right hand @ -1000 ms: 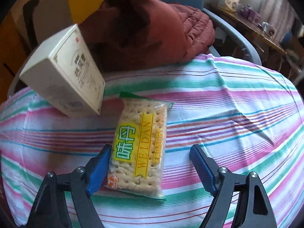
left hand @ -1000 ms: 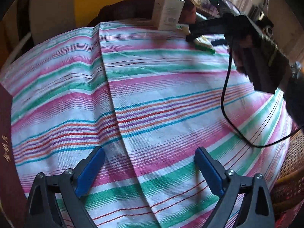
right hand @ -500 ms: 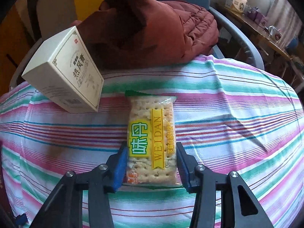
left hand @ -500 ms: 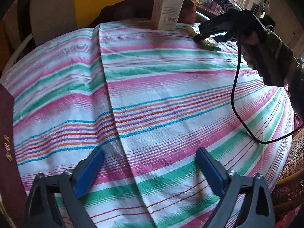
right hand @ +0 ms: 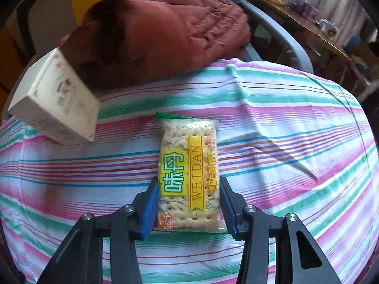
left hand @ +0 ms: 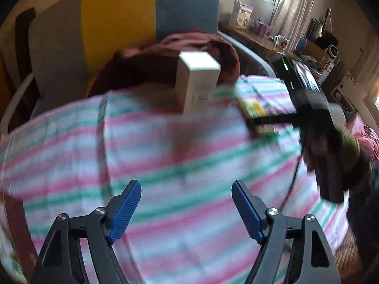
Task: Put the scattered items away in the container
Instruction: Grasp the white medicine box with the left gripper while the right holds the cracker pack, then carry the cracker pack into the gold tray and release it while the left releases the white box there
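A clear packet of crackers [right hand: 188, 172] with a yellow and green label lies on the striped tablecloth [right hand: 284, 165]. My right gripper [right hand: 188, 209] is shut on its near end, blue pads pressed to both sides. A cream box [right hand: 55, 105] stands just left of the packet. In the blurred left wrist view the same box [left hand: 196, 80] stands at the table's far edge, and the right gripper [left hand: 251, 124], held by a person's hand [left hand: 331, 151], grips the packet [left hand: 254, 107]. My left gripper [left hand: 186, 210] hangs open over the cloth, holding nothing.
A rust-red padded jacket [right hand: 154, 37] is heaped on a chair behind the table's far edge. A cluttered wooden desk [right hand: 312, 23] stands to the far right. A black cable [left hand: 292, 179] hangs from the right gripper. No container shows in either view.
My right gripper closed from wide open onto the cracker packet. My left gripper swung forward toward the box, its view now blurred by motion.
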{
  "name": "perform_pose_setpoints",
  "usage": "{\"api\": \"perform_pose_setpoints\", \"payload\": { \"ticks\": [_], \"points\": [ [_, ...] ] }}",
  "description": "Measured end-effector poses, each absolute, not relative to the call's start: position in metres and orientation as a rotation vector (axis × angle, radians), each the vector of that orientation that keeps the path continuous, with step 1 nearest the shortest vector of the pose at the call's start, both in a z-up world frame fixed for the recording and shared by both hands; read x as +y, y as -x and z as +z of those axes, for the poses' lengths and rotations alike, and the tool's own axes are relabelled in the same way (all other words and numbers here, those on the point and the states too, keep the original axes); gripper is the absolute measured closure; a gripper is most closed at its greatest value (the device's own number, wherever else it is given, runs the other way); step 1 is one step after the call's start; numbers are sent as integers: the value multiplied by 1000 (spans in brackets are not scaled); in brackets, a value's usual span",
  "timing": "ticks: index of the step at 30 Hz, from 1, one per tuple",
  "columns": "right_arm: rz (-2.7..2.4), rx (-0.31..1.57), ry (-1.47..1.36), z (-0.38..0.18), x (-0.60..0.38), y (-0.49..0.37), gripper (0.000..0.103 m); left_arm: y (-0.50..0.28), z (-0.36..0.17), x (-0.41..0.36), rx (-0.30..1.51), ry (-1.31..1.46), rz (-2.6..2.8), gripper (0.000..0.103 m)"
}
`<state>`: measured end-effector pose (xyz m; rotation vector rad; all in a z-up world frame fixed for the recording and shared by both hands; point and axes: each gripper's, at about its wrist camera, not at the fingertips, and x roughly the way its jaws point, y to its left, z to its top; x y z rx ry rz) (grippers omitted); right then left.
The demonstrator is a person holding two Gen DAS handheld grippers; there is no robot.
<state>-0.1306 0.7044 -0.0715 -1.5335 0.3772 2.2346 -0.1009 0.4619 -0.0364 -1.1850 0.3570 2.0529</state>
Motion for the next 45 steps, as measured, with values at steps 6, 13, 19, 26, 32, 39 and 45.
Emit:
{"api": "perform_pose_setpoints", "payload": {
  "ticks": [6, 13, 19, 26, 32, 39, 45],
  "points": [
    [2209, 456, 1529, -71, 718, 129, 54, 137, -41, 522, 348, 1159, 2076, 22],
    [2209, 496, 1537, -69, 722, 129, 54, 152, -55, 561, 403, 1126, 2177, 21],
    [2206, 490, 1536, -67, 719, 130, 53, 169, -62, 578, 387, 1089, 2256, 20],
    [2205, 461, 1532, -65, 713, 132, 52, 193, -73, 593, 434, 1078, 2314, 22],
    [2225, 400, 1509, -63, 704, 135, 51, 205, -87, 588, 421, 1118, 2243, 52],
    [2256, 308, 1481, -61, 681, 144, 54, 199, -90, 573, 432, 1103, 2190, 53],
    [2286, 287, 1487, -61, 669, 141, 54, 178, -87, 534, 397, 1120, 2163, 53]
  ]
}}
